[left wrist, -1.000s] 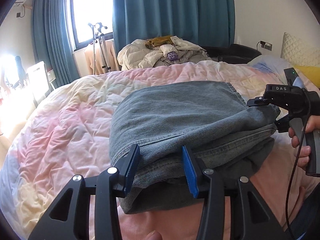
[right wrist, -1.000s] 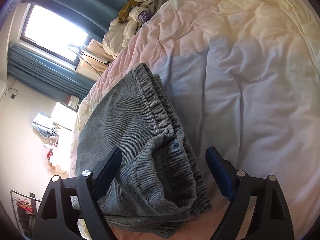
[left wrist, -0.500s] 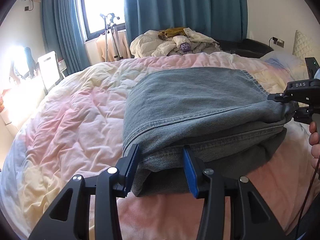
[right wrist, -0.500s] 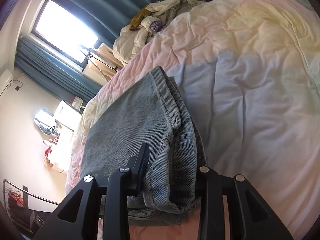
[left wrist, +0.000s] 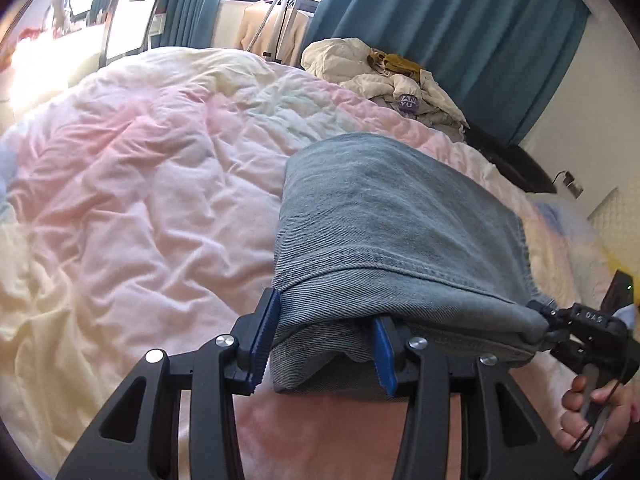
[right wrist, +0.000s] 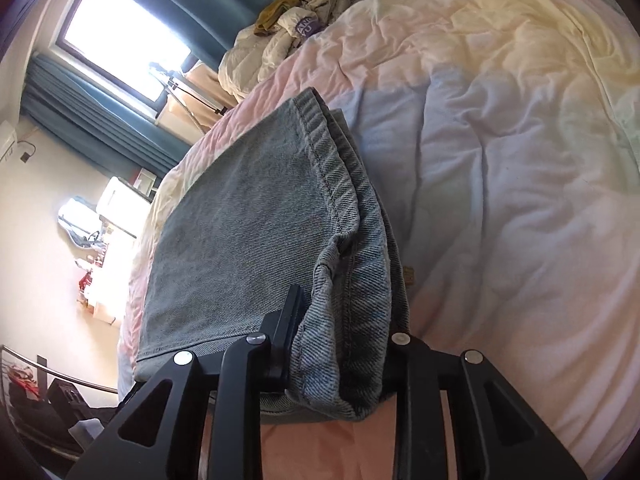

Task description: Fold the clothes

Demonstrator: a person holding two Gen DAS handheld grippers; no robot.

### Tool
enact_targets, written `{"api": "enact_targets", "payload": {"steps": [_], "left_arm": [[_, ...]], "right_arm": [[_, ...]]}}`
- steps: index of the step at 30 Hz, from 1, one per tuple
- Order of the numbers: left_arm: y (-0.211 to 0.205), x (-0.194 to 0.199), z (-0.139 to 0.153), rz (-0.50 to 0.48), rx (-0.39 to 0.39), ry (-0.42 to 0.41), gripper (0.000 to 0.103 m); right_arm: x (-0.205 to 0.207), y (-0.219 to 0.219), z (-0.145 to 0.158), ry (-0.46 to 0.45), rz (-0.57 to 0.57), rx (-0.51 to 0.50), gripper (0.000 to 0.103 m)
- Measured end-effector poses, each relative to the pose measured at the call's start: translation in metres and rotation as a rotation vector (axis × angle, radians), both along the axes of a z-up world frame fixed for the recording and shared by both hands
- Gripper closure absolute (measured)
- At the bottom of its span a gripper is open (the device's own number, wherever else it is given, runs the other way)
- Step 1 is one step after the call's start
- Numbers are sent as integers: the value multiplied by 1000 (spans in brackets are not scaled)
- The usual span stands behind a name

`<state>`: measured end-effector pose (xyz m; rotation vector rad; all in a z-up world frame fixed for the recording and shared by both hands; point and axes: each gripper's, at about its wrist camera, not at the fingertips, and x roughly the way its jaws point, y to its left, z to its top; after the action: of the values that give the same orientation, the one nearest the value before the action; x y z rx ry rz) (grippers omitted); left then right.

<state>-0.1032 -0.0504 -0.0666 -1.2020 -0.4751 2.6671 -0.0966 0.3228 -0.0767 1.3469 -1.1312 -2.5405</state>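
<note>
Folded grey-blue jeans point(left wrist: 380, 220) lie on the pastel quilt point(left wrist: 140, 200), their near edge raised between both grippers. My left gripper point(left wrist: 324, 340) is shut on the jeans' near left corner, its blue pads on either side of the thick fold and the top layer draped over the right pad. In the left wrist view my right gripper point(left wrist: 548, 320) clamps the jeans' right end, held by a person's hand point(left wrist: 592, 412). In the right wrist view the right gripper point(right wrist: 344, 320) has its jaws closing on the bunched hem of the jeans point(right wrist: 248, 248), pads pressing the denim.
A heap of cream and mustard clothes point(left wrist: 384, 76) sits at the far end of the bed, also visible as a heap point(right wrist: 304, 28). Teal curtains point(left wrist: 460, 40), a white chair point(left wrist: 128, 20) and a clothes stand point(left wrist: 288, 4) lie beyond. The quilt point(right wrist: 500, 160) stretches wide on both sides.
The right jaws went from wide apart around the hem to clamped on it. The left gripper rolled and shifted with the jeans' corner still in it; the jeans' near edge lifted.
</note>
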Motion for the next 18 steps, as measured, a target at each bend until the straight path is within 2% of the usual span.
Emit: {"api": "enact_targets", "payload": {"steps": [3,8,9,10,11,12,13,14,18], "left_arm": [[-4,6,7,-4,61,-6,59],[-19,23,25,-24,237,50,59],[-23,24,29,-29,273,67,58],[-28,24,34,-33,304,82,54],[-32,22,37,-30,322,93,45],[-36,18,38,-24,336,96,39],[-40,13,38,-20,352,92,31],[-44,8,35,-15,367,78,27],[-54,-15,7,17,435,-21,21]], "right_arm": [[11,12,4,19,-41,-57,69],[32,35,15,81,-127,-112,56],[34,39,17,98,-150,-123,51],[36,43,18,118,-177,-131,41],[38,46,20,135,-207,-129,26],[38,46,20,144,-224,-127,22],[38,46,20,151,-239,-125,22],[33,43,16,137,-222,-137,22],[13,30,-3,61,-135,-192,22]]}}
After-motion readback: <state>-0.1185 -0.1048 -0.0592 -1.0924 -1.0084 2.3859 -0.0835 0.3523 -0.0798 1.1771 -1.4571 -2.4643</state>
